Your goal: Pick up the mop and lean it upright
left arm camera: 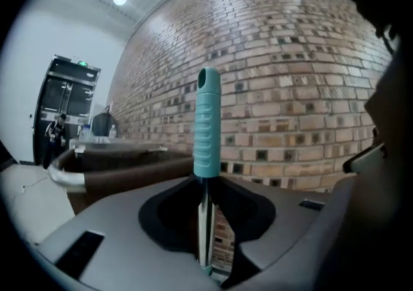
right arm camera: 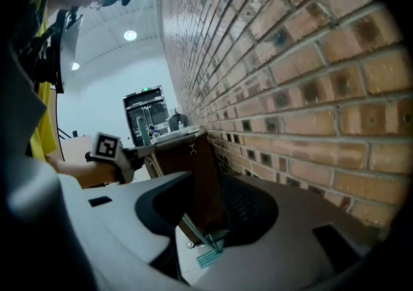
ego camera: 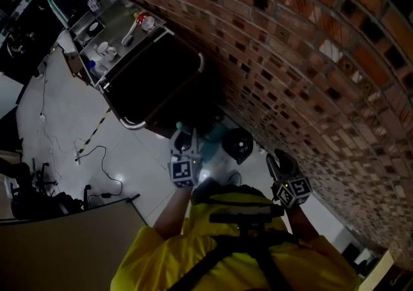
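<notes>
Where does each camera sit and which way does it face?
Head view: on the person's head, facing steeply down beside the brick wall; yellow jacket, left gripper, right gripper show.
Left gripper view: on the left gripper, facing the wall; its jaws clamp the mop by its pole.
Right gripper view: on the right gripper, facing along the wall; its jaws stand apart, left gripper beyond.
Shared: both gripper views show wall and mop.

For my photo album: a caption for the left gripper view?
Left gripper clamped on the mop handle, brick wall behind.
</notes>
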`<state>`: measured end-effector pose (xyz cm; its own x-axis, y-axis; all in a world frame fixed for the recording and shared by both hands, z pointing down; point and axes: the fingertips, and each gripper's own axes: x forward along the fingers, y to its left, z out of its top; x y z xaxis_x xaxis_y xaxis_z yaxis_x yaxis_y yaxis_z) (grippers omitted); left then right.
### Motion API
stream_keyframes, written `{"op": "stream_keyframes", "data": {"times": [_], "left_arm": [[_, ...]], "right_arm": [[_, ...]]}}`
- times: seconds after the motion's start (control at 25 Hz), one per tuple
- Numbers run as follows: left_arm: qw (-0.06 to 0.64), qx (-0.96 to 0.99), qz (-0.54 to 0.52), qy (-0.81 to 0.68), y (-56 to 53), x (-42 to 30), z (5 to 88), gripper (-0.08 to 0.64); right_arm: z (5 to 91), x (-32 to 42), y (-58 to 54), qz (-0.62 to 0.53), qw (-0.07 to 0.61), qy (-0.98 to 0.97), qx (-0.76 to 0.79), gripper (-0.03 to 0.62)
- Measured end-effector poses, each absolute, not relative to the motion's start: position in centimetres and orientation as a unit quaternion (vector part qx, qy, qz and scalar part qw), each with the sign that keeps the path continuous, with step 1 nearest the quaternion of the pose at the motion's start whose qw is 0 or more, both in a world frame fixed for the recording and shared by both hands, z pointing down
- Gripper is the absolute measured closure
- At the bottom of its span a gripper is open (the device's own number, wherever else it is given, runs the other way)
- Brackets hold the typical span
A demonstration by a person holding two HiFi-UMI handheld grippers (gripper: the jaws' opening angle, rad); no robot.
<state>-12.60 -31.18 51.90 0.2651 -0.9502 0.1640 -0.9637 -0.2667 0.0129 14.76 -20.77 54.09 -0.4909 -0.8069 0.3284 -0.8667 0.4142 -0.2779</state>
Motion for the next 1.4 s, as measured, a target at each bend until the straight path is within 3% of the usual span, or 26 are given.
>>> {"op": "stream_keyframes", "data": {"times": [0.28,0.64,1.04,1.4], "left_arm": [[-0.014,0.835,-0.002,-0.55,-28.1,-10.7,35.9,0.453],[-0.038,0.836,-0.014,-0.547,-25.9,-11.3,31.2,0.452],[-0.054,0.827,0.032,-0.559,-25.7,-12.9,34.5,0.448],[0.054,0.821,0.086,-0.562,-29.2,-14.0,53.5,0.454]], "right_arm": [[46.8,14.7,-25.2,0.127,-0.002,-0.85,0.512,0.451],[46.4,13.7,-24.2,0.125,-0.019,-0.854,0.505,0.451],[47.2,13.7,-23.4,0.137,-0.013,-0.851,0.507,0.451],[49.0,12.8,-23.3,0.159,0.004,-0.851,0.501,0.451]]}}
